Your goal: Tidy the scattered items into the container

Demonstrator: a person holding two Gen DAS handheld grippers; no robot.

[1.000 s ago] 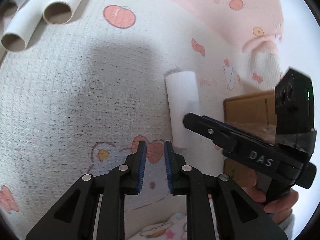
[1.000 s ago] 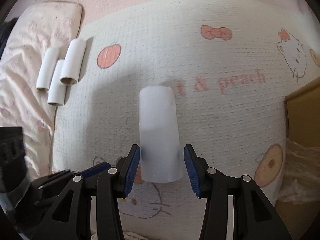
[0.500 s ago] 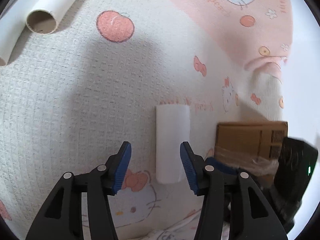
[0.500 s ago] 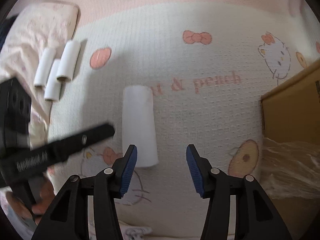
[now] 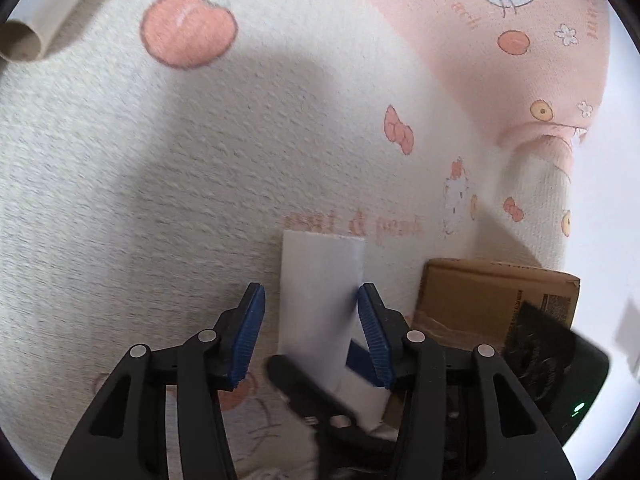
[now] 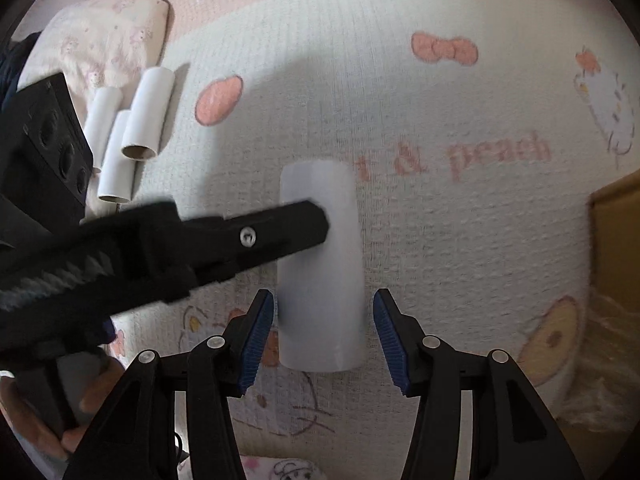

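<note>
A white paper tube lies on the printed blanket. My left gripper straddles its near half. Its jaws are closing; the right pad is at the tube's edge and the left pad stands clear of it. My right gripper is open around the tube's near end, with a gap on each side. One finger of the left gripper reaches across the tube from the left. The cardboard box stands to the right.
Three more tubes lie side by side at the far left beside a pillow; one tube end shows at the top left. Crumpled plastic film lies in the box. A hand holds the left gripper.
My left gripper's jaws opened wide and it moved right, onto the tube. My right gripper opened a little, slid right off the tube and came back around it.
</note>
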